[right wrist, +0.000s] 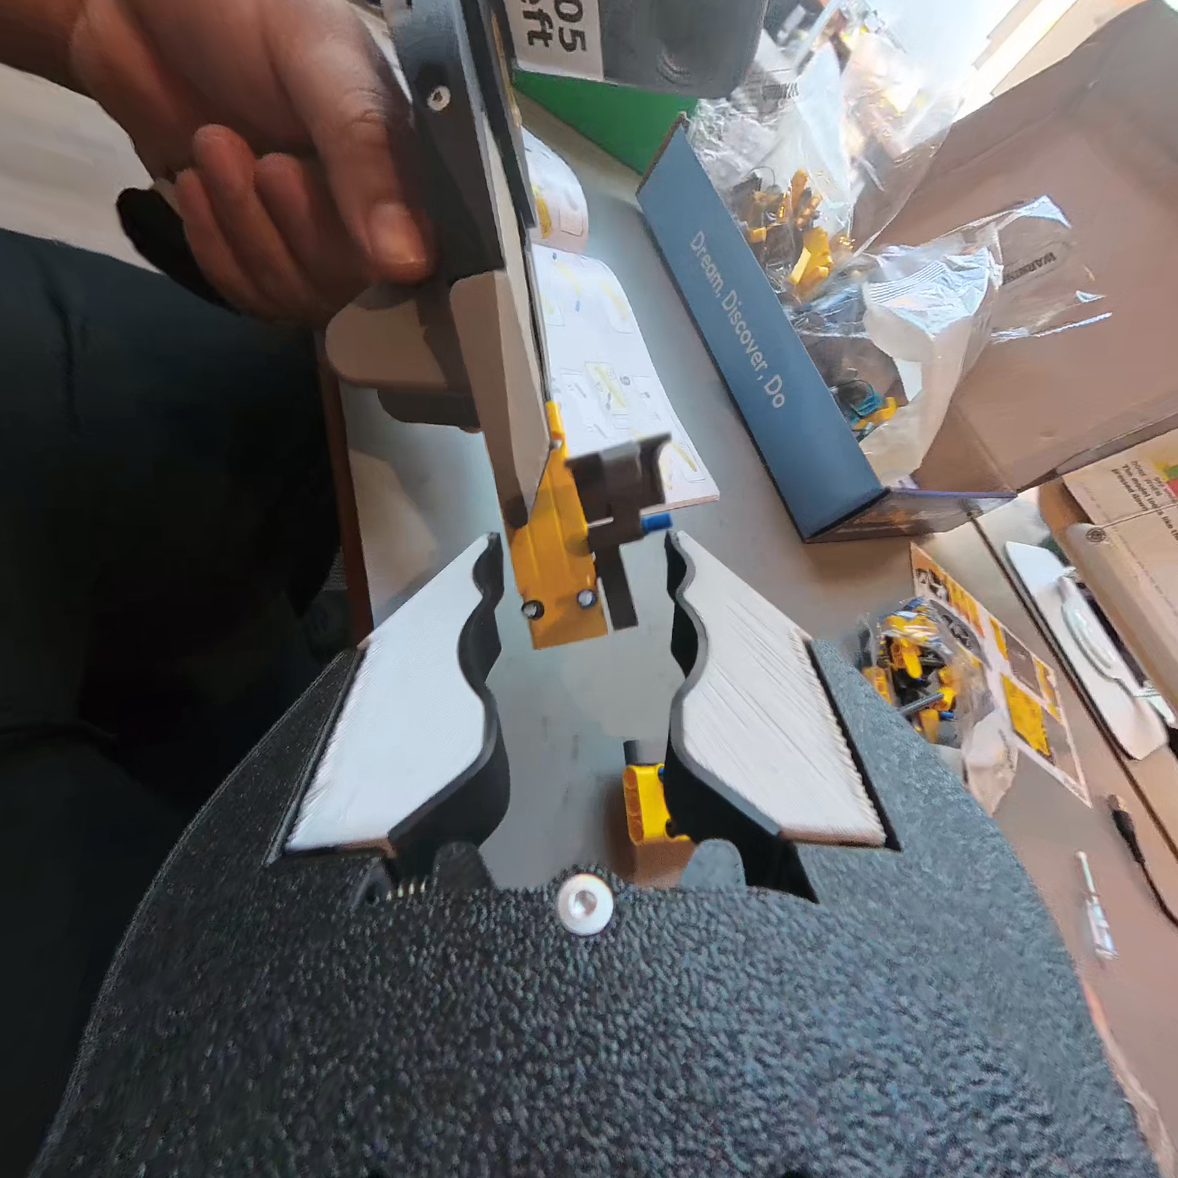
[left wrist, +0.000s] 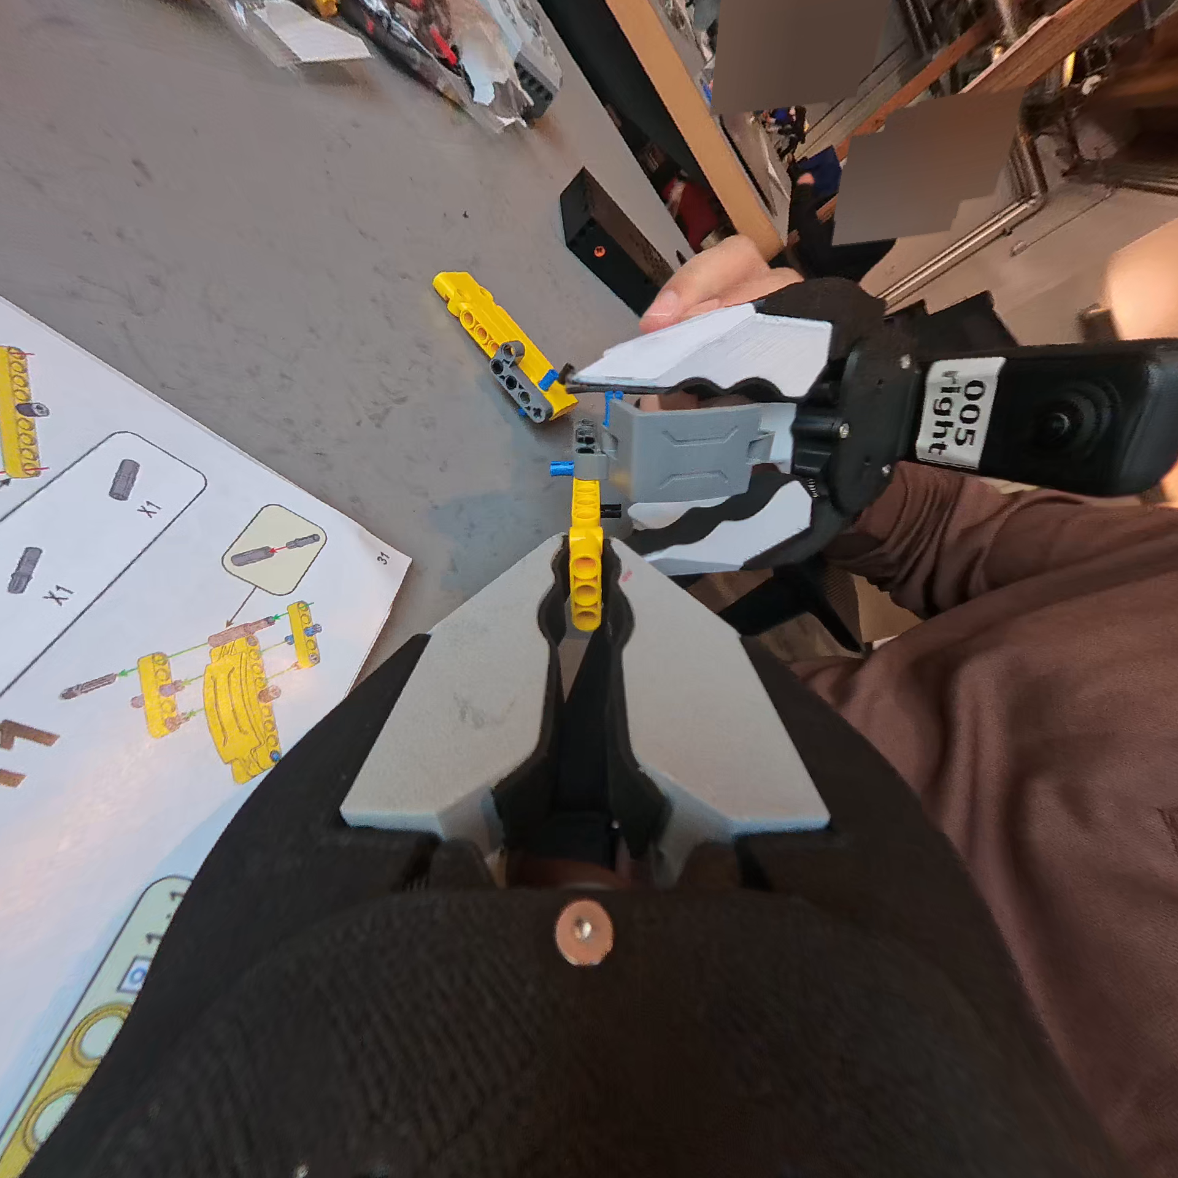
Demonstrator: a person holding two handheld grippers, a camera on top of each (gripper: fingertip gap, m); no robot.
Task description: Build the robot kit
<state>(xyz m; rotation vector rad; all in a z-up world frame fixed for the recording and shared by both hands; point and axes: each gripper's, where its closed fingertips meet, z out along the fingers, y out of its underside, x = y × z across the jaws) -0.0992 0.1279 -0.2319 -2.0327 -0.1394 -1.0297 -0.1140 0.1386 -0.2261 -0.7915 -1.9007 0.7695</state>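
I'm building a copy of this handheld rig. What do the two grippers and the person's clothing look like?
Left gripper: grey wedge-shaped fingers with wavy black pads, on a textured black body with a silver screw. Right gripper: white ribbed fingers, the same black pads, a labelled black handle. The sleeve is brown.

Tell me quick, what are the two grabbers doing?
Left gripper: shut on the yellow brick assembly.
Right gripper: open, holding nothing, its fingers either side of the assembly's grey panel.

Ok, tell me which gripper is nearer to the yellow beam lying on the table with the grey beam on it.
Right. The right gripper is open beside the yellow beam; the left gripper, shut on a yellow-and-grey assembly, is farther back.
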